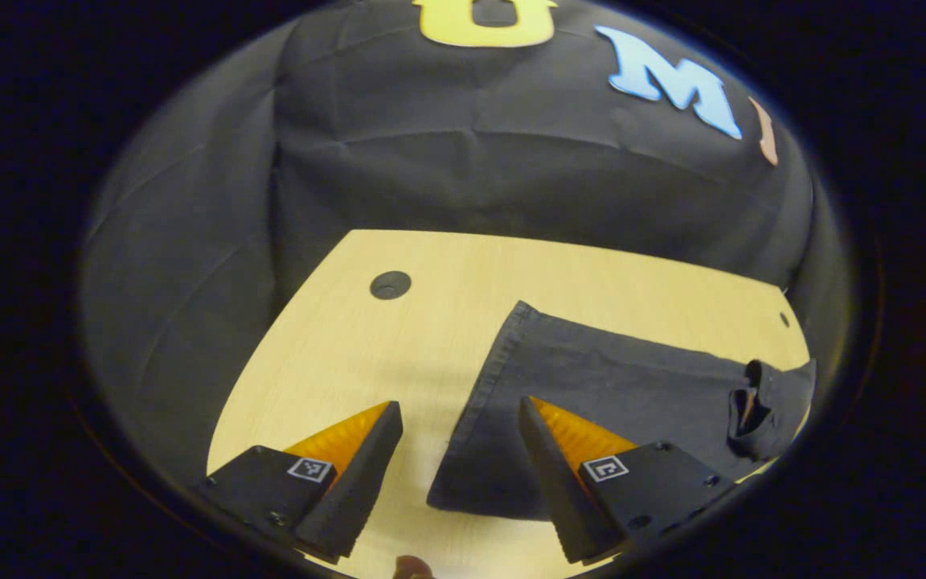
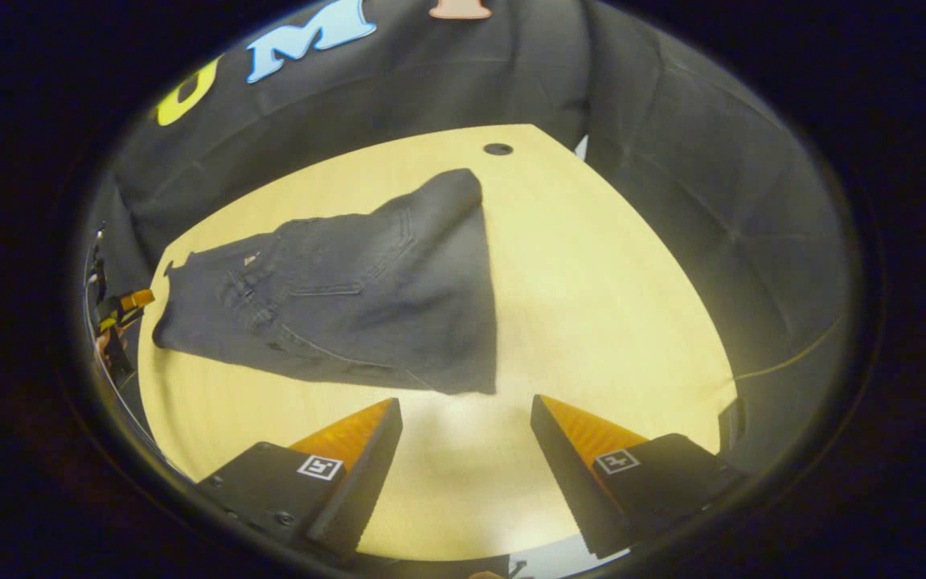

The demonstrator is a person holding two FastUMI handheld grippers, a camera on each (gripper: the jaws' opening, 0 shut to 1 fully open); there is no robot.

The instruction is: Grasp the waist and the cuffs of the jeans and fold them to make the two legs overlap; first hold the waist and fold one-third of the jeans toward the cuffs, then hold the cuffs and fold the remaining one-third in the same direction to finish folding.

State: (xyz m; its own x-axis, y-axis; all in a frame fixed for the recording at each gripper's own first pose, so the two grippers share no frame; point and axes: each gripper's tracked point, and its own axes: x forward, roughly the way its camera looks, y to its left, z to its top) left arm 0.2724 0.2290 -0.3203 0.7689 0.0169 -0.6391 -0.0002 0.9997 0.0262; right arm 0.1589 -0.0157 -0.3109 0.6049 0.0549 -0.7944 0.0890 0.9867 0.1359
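Observation:
Dark grey jeans (image 1: 616,394) lie flat on a light wooden table (image 1: 399,338). In the left gripper view the hemmed cuff end (image 1: 495,370) faces me and the rumpled waist (image 1: 760,410) lies at the far right. My left gripper (image 1: 459,410) is open above the table, its right finger (image 1: 543,450) over the cuff corner. In the right gripper view the wide waist edge (image 2: 485,289) of the jeans (image 2: 366,297) lies just ahead of my open right gripper (image 2: 465,402), which holds nothing. The left gripper (image 2: 121,310) shows small at the far left.
The table has a round hole (image 1: 391,285) near its far corner, and another hole (image 2: 497,149) shows beyond the waist. Black cloth walls surround the table on the far sides. Bare tabletop (image 2: 592,281) lies to the right of the waist.

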